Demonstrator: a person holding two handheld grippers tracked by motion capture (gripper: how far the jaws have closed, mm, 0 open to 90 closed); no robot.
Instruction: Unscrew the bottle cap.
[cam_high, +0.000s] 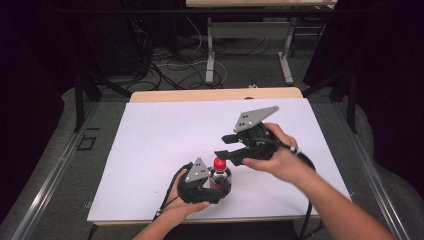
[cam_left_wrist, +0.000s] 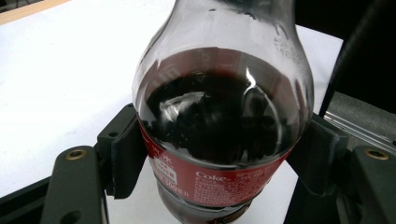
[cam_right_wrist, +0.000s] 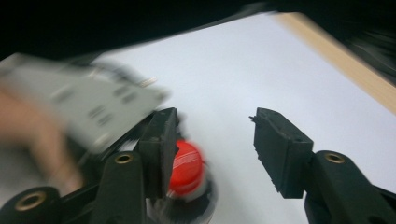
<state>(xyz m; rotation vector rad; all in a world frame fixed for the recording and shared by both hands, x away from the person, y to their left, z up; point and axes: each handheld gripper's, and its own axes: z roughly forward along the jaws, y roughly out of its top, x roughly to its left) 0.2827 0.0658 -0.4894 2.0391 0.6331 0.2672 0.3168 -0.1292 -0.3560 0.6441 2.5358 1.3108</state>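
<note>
Your white table top (cam_high: 160, 135) spreads under both hands, with a wooden edge (cam_high: 215, 94) along its far side and grey floor beyond. On the near part of that white surface stands the cola bottle (cam_high: 220, 178), upright, dark drink filling it up to the shoulder and a red label (cam_left_wrist: 210, 179) wrapped round its lower body.

Your left gripper (cam_high: 212, 192) is clenched on the bottle: in the left gripper view the two black pads (cam_left_wrist: 125, 156) press against the label from either side, and the bottle's base rests on the table between them. Your left hand (cam_high: 177, 205) wraps the gripper body from the near side.

Your right gripper (cam_high: 226, 146) hangs just above and to the far right of the bottle's neck, jaws released with nothing between them. In the right gripper view the red cap (cam_right_wrist: 187, 167) sits just behind one jaw, blurred, outside the gap. Whether that jaw touches the cap you cannot tell

The red cap tops the bottle, on its neck
</note>
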